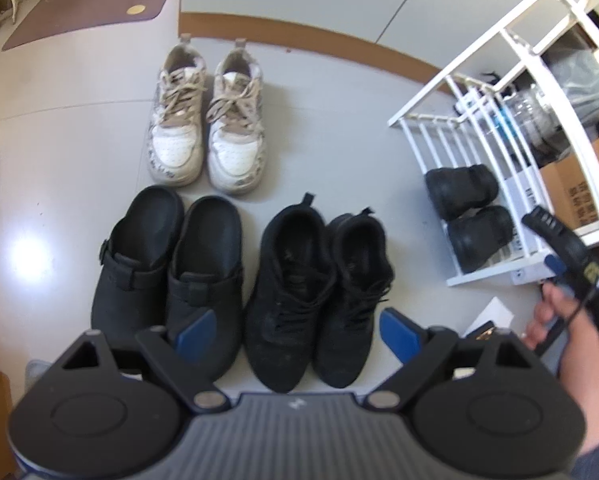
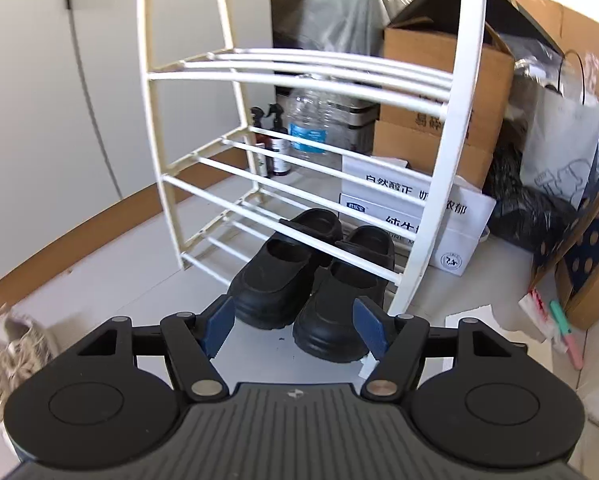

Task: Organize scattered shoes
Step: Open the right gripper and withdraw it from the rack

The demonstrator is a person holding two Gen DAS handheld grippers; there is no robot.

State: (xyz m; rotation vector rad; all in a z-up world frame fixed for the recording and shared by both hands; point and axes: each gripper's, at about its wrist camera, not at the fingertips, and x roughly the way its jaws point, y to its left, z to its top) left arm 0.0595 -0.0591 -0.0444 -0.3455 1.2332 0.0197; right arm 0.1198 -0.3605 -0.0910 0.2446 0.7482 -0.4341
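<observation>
Left wrist view looked down on a pale floor (image 1: 59, 128) where three pairs of shoes stood in rows: white sneakers (image 1: 207, 120) farthest, near the skirting, black clogs (image 1: 167, 264) in front of them, and black sneakers (image 1: 319, 292) just beside the clogs. The left gripper (image 1: 293, 330) hung above the two black pairs, its jaws spread wide with nothing between the blue pads. At the right edge a hand (image 1: 555, 316) held the right gripper near a white rack (image 1: 499, 92).

Right wrist view faced that rack (image 2: 299, 140), where a pair of chunky black shoes (image 2: 303, 284) sat on the lowest tier, toes sticking out toward the camera. The right gripper (image 2: 293, 330) hovered before them, jaws apart and empty. Behind the rack stood cardboard boxes (image 2: 431, 92), a water jug (image 2: 311, 120) and spray bottles (image 2: 269, 140).
</observation>
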